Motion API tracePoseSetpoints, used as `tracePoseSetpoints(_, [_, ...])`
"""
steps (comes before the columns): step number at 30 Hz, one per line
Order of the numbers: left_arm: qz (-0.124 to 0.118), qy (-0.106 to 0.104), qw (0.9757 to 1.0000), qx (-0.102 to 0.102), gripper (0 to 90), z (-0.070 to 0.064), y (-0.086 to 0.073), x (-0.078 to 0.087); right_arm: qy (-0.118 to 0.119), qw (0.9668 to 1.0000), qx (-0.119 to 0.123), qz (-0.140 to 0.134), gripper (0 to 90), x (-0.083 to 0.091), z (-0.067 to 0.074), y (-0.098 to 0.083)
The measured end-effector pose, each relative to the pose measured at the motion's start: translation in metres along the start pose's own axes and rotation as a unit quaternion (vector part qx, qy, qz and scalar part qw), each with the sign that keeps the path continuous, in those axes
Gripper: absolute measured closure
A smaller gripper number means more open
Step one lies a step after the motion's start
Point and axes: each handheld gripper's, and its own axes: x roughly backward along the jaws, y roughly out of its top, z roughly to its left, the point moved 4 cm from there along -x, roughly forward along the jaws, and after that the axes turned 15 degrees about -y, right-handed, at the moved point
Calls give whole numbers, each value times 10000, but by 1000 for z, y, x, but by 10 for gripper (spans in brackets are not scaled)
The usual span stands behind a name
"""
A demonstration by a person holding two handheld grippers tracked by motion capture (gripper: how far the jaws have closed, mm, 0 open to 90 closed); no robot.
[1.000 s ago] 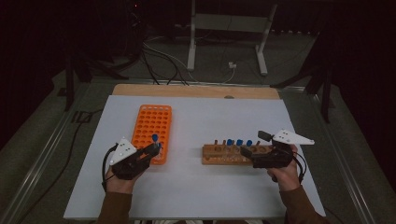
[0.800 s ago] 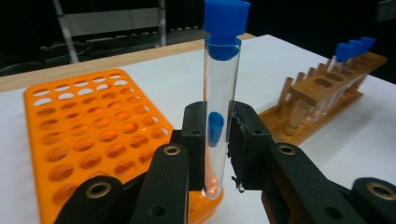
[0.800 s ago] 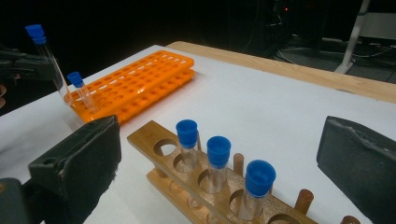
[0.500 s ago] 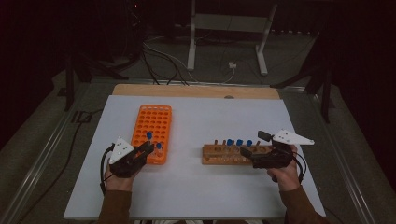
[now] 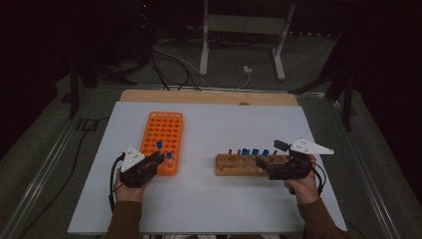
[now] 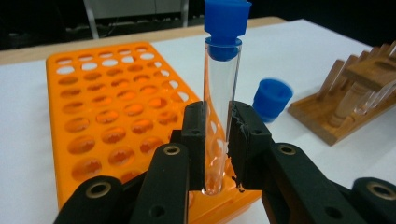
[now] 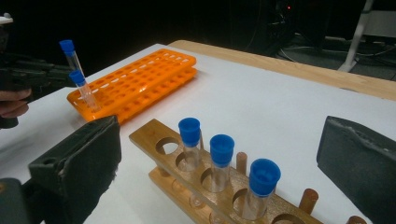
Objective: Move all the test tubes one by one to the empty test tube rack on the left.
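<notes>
The tube [image 6: 221, 116] stood upright between the jaws of my left gripper [image 6: 217, 135], clenched on its lower half, its blue cap [image 6: 226, 18] well above the pads and its rounded tip right at a hole in the near right corner of the orange rack [image 6: 107, 126]. Its long axis ran straight up and down, so I judged that the coming move was a plain drop into that hole, with my left hand the nearer one by far. The left gripper view showed the tip at the rim of the hole, though I could not tell whether it had entered; the high view gave only the rack [image 5: 161, 139] near the desk's left edge and my left gripper [image 5: 157, 162] at its near end. A second capped tube [image 7: 85, 93] already stood in the rack just beside. My right gripper [image 7: 224, 158] hung with jaws spread and empty over the wooden stand [image 7: 219, 186], which held three capped tubes toward the desk's right edge.
</notes>
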Motion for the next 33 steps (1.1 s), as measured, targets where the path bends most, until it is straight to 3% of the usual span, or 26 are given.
tracePoseSetpoints(8, [389,69,9992,13,780,0,-8,-8,20,10000,-24,-2,0,1,0,0])
tracePoseSetpoints(33, [853,161,9962,-56,778,-2,-17,-12,55,10000,10,9,0,2,-1,-2])
